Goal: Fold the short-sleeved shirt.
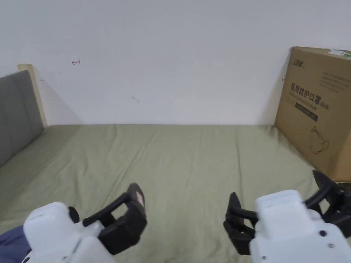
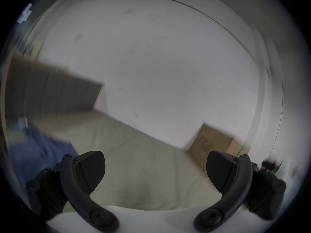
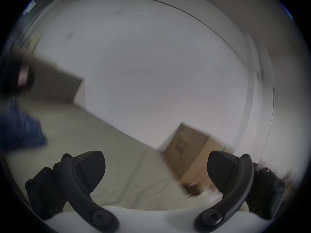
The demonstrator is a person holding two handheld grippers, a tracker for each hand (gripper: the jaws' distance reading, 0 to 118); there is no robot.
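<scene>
Grippers, left (image 1: 135, 202) and right (image 1: 274, 195), both wide open and empty, hang over the broad bare bed (image 1: 178, 154). One blue shirt (image 1: 12, 245) lies at its left edge; one box (image 1: 317, 109) stands right.

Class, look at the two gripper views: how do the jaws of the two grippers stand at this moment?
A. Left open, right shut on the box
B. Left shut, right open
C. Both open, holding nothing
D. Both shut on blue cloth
C: the left gripper and the right gripper each show a wide gap between their jaws, with only the green sheet behind it.
</scene>
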